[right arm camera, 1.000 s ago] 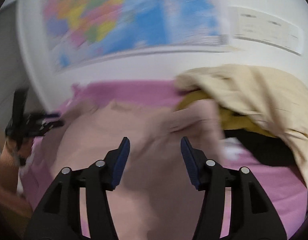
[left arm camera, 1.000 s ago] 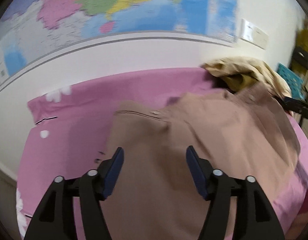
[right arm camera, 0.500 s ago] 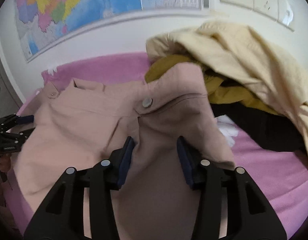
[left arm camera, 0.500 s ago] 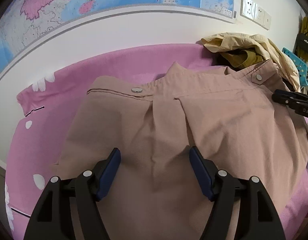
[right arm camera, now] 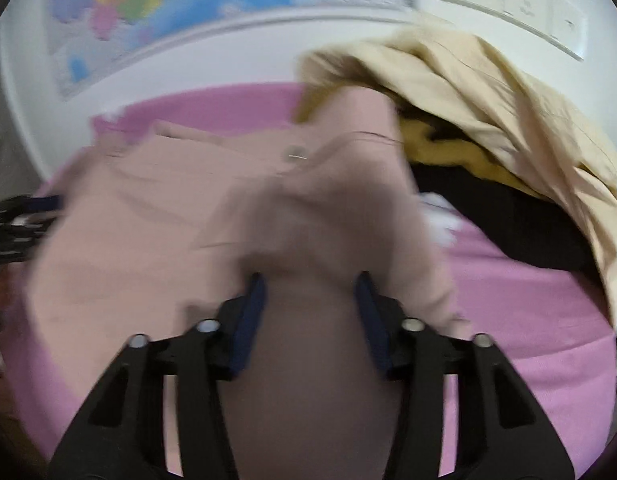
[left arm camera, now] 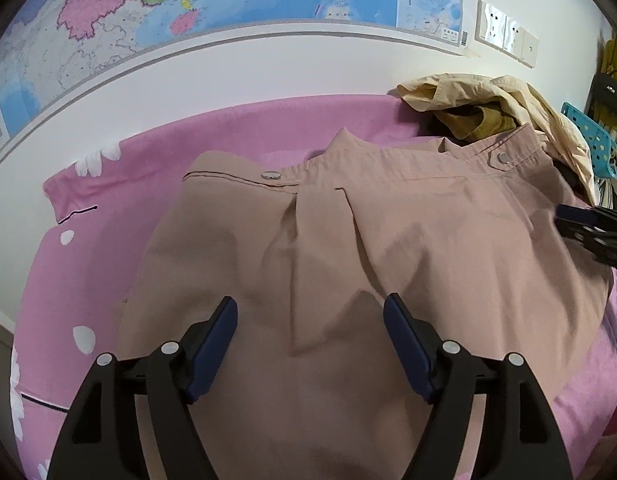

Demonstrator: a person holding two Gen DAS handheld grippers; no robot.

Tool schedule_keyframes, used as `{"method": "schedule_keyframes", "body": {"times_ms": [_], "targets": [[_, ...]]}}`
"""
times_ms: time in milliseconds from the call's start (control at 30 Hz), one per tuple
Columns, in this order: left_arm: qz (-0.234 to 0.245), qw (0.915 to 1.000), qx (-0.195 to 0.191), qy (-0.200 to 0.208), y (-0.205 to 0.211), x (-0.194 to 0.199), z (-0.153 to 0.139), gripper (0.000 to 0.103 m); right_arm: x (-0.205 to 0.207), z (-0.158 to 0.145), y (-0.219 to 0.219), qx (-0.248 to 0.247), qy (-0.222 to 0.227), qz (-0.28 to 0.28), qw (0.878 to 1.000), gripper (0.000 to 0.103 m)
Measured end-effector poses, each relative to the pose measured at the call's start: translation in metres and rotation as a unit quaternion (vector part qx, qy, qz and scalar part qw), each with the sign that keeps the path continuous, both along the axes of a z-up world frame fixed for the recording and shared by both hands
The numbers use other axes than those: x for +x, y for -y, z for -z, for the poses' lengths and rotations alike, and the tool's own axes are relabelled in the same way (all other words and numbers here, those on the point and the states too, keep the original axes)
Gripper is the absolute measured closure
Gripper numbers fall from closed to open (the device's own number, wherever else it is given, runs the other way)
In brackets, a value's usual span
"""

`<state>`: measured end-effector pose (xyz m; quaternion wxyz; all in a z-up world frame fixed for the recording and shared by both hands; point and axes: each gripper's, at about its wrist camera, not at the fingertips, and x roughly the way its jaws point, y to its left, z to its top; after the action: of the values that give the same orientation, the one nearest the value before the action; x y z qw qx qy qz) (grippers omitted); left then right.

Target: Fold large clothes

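Left wrist view: the left gripper [left arm camera: 310, 320] hovers wide open over the tan garment [left arm camera: 348, 264] spread on the pink bedsheet [left arm camera: 88, 264]. Right gripper [right arm camera: 310, 292], blurred, seems partly open astride fabric. Farther off, a clothes pile [left arm camera: 488, 100].

Matt tan cloth garment [left arm camera: 388, 248], shiny metal snaps [left arm camera: 271, 175].

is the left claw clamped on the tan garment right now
No, the left claw is wide open above the tan garment.
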<state>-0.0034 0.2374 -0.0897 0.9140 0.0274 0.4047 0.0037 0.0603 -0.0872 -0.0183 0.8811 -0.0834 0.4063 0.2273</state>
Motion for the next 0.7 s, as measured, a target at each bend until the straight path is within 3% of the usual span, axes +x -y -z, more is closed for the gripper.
{"method": "schedule_keyframes", "body": {"times_ms": [100,233,367,500,600,633,667,700], "targets": [[0.008,0.9999,0.000,0.007,0.003,-0.010,-0.004,0.030,0.009,0.003,0.010,0.033,-0.020,0.016,0.999,0.064],[0.018,0.9996,0.006,0.020,0.006,-0.026,-0.009,0.030,-0.014,-0.025,0.025,0.063,0.008,0.006,0.998,0.058],[0.024,0.9993,0.003,0.027,0.009,-0.036,-0.006,0.029,-0.043,-0.044,0.056,0.096,0.011,0.001,0.995,0.037],[0.026,0.9996,-0.003,0.007,0.013,-0.030,0.007,0.029,-0.061,-0.031,0.074,0.085,-0.021,0.014,0.996,0.031],[0.024,0.9997,-0.006,0.005,0.017,-0.026,0.011,0.029,-0.064,-0.003,0.084,0.103,-0.068,0.034,0.992,0.030],[0.022,0.9997,-0.008,0.003,0.017,-0.025,0.012,0.029,-0.067,0.003,0.087,0.118,-0.078,0.034,0.989,0.031],[0.021,0.9997,-0.009,0.002,0.017,-0.024,0.012,0.029,-0.070,0.008,0.090,0.134,-0.085,0.033,0.987,0.041],[0.020,0.9998,-0.010,0.001,0.018,-0.023,0.013,0.029,-0.070,0.010,0.090,0.154,-0.091,0.026,0.984,0.074]]}}
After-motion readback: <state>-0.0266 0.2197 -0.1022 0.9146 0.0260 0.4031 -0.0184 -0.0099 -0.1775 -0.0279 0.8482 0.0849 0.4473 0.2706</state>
